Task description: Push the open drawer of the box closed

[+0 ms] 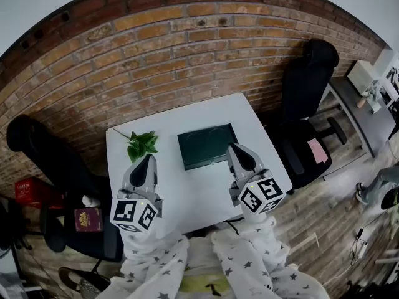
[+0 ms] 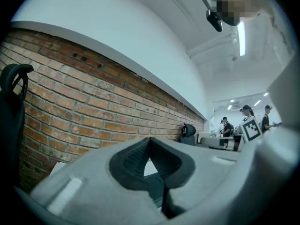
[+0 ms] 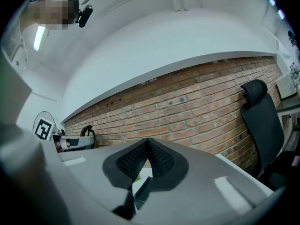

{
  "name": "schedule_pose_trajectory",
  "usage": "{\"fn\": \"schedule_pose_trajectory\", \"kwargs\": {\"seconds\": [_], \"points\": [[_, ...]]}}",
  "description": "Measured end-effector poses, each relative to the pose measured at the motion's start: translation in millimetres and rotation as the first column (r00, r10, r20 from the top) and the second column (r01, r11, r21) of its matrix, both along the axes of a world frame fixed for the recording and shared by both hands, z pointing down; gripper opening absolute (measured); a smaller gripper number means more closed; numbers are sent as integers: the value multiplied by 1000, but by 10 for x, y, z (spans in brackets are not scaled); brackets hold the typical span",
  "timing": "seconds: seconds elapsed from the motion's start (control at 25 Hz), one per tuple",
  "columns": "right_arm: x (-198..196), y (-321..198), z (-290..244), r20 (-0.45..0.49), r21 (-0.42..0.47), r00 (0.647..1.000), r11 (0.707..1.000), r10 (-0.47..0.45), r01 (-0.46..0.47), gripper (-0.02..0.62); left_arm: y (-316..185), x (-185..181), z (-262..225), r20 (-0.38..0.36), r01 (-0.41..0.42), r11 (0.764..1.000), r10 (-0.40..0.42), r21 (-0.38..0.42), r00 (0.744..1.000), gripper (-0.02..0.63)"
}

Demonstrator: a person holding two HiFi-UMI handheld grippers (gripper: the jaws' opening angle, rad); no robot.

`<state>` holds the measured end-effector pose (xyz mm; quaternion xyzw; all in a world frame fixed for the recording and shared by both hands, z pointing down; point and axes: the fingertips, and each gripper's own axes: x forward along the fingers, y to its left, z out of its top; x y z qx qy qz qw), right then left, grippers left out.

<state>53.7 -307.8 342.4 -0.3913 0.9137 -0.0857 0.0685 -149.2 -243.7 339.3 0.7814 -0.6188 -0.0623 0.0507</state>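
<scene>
Seemingly we are lining up the push: left hand-held gripper and right hand-held gripper are both pinched together, empty, the right just beside the dark green box on the bench; next we are pressing its drawer inward.

Looks like an open office or lab workroom. White counter against a bare brick wall, flanked by black swivel chairs. Second desk with equipment at the right, wood-plank floor. Farther off, strip lights on a white ceiling and people standing at workbenches.
</scene>
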Motion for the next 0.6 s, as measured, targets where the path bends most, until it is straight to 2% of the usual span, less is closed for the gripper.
{"fn": "schedule_pose_trajectory", "kwargs": {"seconds": [0.6], "points": [[40,-7,15,-11,9,1000,1000,24,-24,8,-4,0,-21,50,18,1000,-18,4,999,2]]}}
